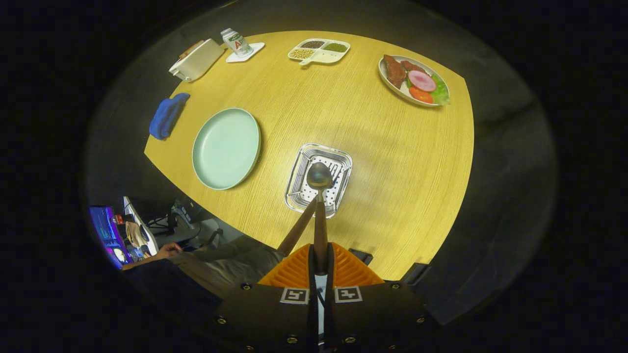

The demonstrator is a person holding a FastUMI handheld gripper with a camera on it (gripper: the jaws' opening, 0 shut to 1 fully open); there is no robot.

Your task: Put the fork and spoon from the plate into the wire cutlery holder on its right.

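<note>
The spoon (319, 196) hangs bowl-down over the wire holder (319, 179), its handle clamped between the gripper's (320, 264) closed fingers. A second handle, likely the fork (298, 228), leans out of the holder just beside it. The plate (226, 148) lies bare to the left on the table (392, 162).

Ahead of the gripper (321, 262) — square wire cutlery holder (319, 179); round pale-green plate (226, 148) left of it, plate of food (413, 80) far beyond, right.
</note>
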